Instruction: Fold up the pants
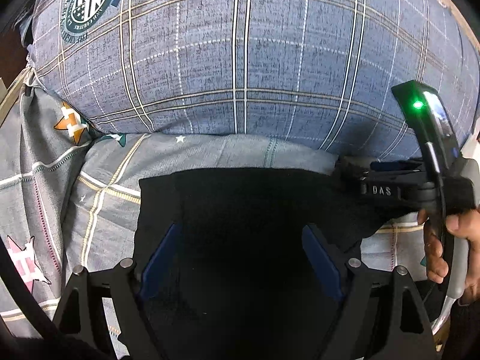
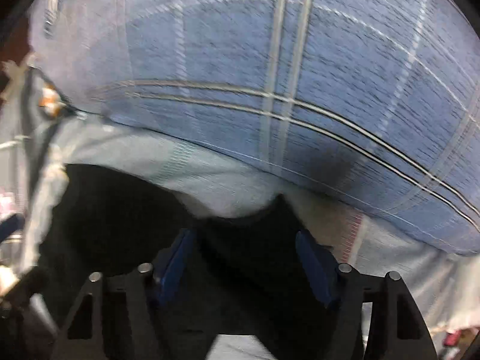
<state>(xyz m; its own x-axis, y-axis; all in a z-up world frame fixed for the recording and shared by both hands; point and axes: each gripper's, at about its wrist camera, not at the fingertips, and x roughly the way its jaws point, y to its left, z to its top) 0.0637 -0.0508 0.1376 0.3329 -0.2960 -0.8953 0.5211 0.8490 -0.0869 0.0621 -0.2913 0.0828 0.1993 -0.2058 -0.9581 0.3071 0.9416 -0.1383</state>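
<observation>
The black pants [image 1: 240, 210] lie folded flat on the grey patterned bedsheet [image 1: 105, 186]. My left gripper [image 1: 243, 258] is open, its blue pads [image 1: 162, 255] spread wide just above the black cloth. The right gripper shows in the left wrist view [image 1: 354, 177] at the pants' far right corner, held by a hand [image 1: 450, 240]. In the blurred right wrist view my right gripper [image 2: 246, 258] is open over a raised edge of the pants [image 2: 120, 216], with black cloth between the spread pads [image 2: 315, 261]; no pinch shows.
A big blue plaid pillow [image 1: 255, 54] rises right behind the pants and fills the upper half of both views; it also shows in the right wrist view [image 2: 300, 75]. The sheet [image 2: 405, 270] extends to the right. The bed edge runs at far left [image 1: 9, 96].
</observation>
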